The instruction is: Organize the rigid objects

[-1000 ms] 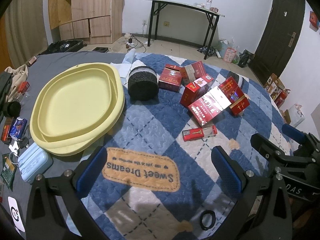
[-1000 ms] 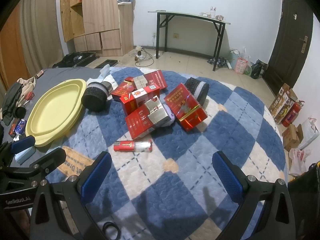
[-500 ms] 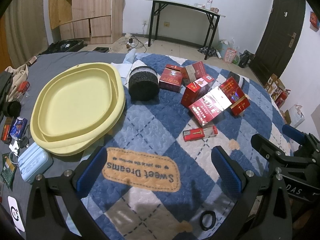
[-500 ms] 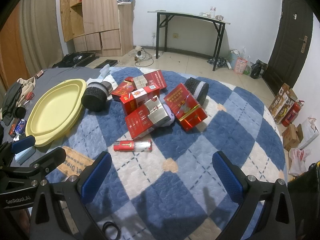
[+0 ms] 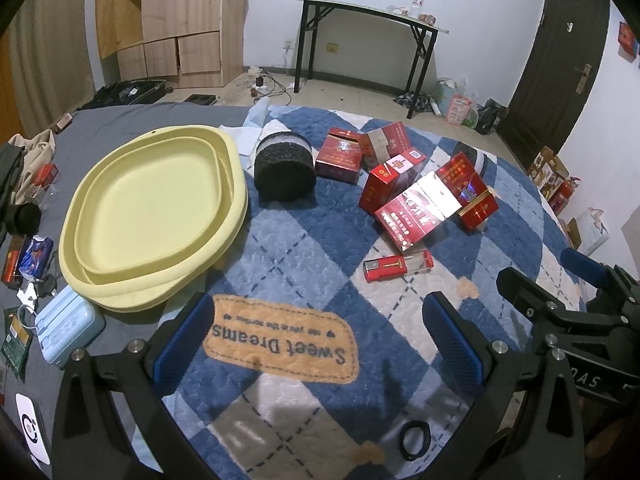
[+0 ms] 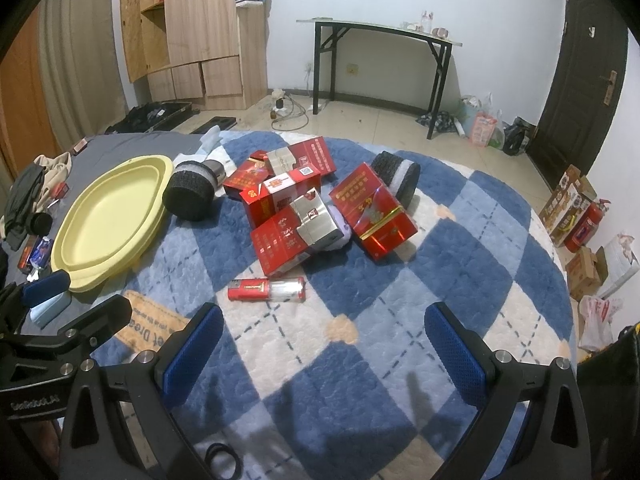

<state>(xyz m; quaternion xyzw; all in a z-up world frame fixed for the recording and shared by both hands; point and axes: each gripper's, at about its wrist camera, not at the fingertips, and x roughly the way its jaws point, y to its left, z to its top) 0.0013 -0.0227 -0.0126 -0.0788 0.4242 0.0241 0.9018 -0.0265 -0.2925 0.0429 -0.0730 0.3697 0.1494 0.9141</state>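
Observation:
Several red boxes (image 5: 416, 212) lie in a heap on the blue checked blanket (image 5: 296, 248); the heap also shows in the right wrist view (image 6: 296, 216). A small red and clear box (image 5: 398, 266) lies alone in front of the heap (image 6: 267, 289). A black roll (image 5: 284, 168) lies beside the empty yellow tray (image 5: 152, 212). A second black roll (image 6: 396, 178) lies behind the heap. My left gripper (image 5: 316, 342) is open and empty above the blanket's label. My right gripper (image 6: 324, 354) is open and empty, short of the small box.
A pale blue case (image 5: 68, 326), a black hair tie (image 5: 414, 438) and small clutter (image 5: 28, 252) lie near the bed's left edge. A wooden cabinet (image 5: 168, 24), a black table (image 5: 364, 36) and a dark door (image 5: 560, 72) stand beyond. Cartons (image 6: 572, 216) sit on the floor at right.

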